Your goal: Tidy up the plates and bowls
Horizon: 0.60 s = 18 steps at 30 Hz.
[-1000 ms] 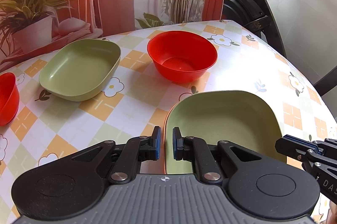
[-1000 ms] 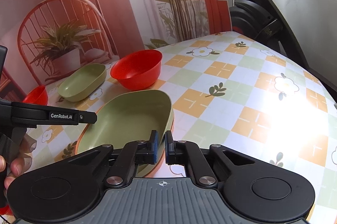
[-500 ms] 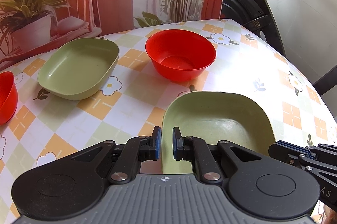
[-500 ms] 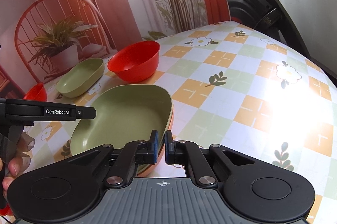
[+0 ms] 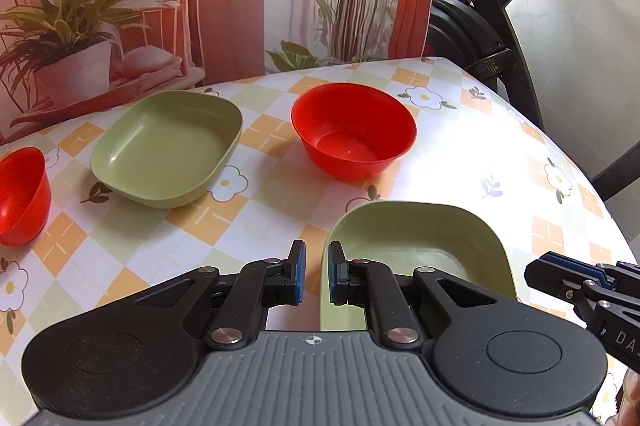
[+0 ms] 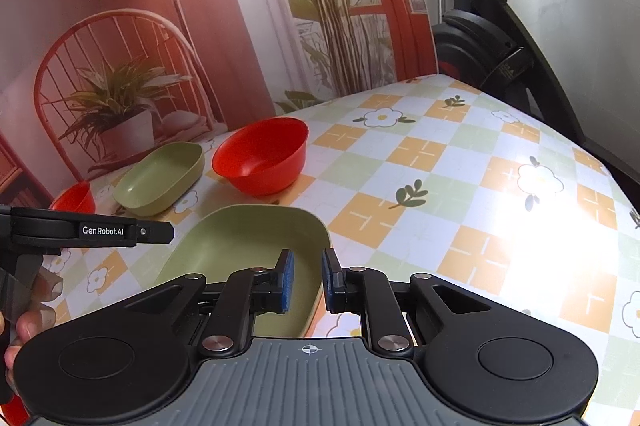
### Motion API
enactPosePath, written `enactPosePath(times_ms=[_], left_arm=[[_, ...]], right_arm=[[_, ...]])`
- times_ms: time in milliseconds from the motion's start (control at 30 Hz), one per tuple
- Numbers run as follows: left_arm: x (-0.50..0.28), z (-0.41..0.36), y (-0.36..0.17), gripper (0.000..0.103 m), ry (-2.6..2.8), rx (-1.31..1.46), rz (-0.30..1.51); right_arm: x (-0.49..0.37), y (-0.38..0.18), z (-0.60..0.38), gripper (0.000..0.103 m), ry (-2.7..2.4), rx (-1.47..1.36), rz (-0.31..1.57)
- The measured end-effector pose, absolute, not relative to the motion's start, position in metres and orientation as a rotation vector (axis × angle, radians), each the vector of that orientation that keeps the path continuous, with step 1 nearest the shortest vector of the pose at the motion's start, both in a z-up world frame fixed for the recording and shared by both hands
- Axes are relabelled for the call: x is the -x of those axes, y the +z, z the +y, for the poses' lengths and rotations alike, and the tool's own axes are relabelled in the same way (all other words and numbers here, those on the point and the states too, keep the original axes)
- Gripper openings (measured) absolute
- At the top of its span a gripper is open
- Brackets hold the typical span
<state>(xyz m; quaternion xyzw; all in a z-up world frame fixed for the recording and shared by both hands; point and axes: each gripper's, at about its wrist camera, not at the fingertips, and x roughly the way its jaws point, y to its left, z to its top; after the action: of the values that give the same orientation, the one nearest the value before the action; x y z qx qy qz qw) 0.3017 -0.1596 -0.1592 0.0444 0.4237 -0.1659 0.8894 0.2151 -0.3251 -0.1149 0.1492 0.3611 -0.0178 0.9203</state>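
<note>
We lose the near green plastic dish partly under both tools; a small red bowl is cut off at the frame edge. Checked floral tablecloth, printed backdrop, exercise bike behind. Left gripper and right gripper jaws slightly apart, straddling the dish's rims w/o clamping. Round red bowl and second green dish sit farther back.

Bench: white, orange and pale-green checks with daisies and leaves. Ahead of the black, blue-padded left claw: sage-green plates and red bowls.
</note>
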Motion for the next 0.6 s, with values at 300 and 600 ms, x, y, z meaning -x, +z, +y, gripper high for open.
enactPosePath(times_ms=[300, 600], left_arm=[[-0.304, -0.141, -0.144, 0.013, -0.323, -0.075, 0.852], [-0.319, -0.101, -0.131, 0.013, -0.270, -0.072, 0.824]], right_arm=[[-0.233, -0.094, -0.314, 0.015, -0.015, -0.287, 0.715], [-0.268, -0.081, -0.283, 0.015, 0.047, -0.264, 0.709]])
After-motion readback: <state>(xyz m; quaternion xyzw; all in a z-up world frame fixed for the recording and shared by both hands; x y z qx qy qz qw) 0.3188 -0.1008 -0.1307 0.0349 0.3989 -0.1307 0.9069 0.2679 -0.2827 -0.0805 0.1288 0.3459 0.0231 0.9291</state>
